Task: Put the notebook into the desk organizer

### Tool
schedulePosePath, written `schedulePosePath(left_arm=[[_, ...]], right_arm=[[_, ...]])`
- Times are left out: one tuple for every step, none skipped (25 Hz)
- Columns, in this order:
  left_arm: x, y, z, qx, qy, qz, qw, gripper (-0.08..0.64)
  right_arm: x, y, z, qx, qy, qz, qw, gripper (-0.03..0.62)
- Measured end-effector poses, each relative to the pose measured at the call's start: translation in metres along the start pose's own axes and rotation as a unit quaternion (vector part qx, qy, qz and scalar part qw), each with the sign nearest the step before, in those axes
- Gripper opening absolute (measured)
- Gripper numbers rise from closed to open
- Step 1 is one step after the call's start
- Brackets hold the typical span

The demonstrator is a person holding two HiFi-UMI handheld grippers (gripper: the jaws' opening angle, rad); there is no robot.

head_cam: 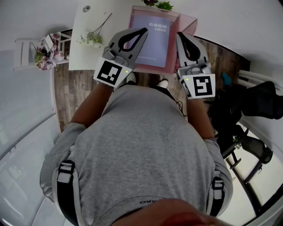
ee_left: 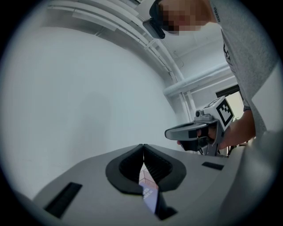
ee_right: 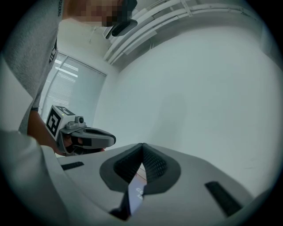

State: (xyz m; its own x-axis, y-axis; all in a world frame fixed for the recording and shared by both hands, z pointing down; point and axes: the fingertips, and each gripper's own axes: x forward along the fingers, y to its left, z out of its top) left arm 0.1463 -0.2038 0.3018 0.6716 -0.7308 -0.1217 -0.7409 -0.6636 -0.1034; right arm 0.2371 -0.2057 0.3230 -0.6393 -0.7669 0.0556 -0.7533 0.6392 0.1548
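A lilac notebook [head_cam: 152, 39] printed "GOOD LUCK" lies flat in the pink desk organizer [head_cam: 187, 24] on the white table [head_cam: 86, 53]. My left gripper [head_cam: 142, 30] hovers over the notebook's left edge, shut with nothing between its jaws. My right gripper [head_cam: 179, 34] hangs over the organizer's right side, also shut and empty. Both are held up in front of the person's grey shirt and point at a bare white wall. A sliver of the notebook [ee_left: 150, 196] shows through the gap below the left gripper [ee_left: 143, 145]. The right gripper [ee_right: 142, 145] shows the notebook [ee_right: 136, 194] the same way.
A sprig of white flowers [head_cam: 93, 39] lies on the table's left part. A white stool with a flower bunch [head_cam: 46, 52] stands further left. A green plant [head_cam: 164, 5] sits behind the organizer. Black furniture [head_cam: 261, 103] crowds the right over the wooden floor.
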Motion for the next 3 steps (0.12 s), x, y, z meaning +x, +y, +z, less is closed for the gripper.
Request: schedulePosePath(left_arm=[[-0.0002, -0.0001, 0.0005, 0.0, 0.0, 0.0, 1.0, 0.02], [-0.0005, -0.0001, 0.001, 0.001, -0.001, 0.0, 1.0, 0.02], [-0.0007, -0.0001, 0.0015, 0.001, -0.001, 0.0, 1.0, 0.02]], right_arm=[[0.0004, 0.0003, 0.0016, 0.001, -0.003, -0.001, 1.0, 0.006], [0.0012, 0.0006, 0.004, 0.004, -0.007, -0.002, 1.0, 0.006], [0.002, 0.0009, 0.007, 0.006, -0.012, -0.004, 1.0, 0.006]])
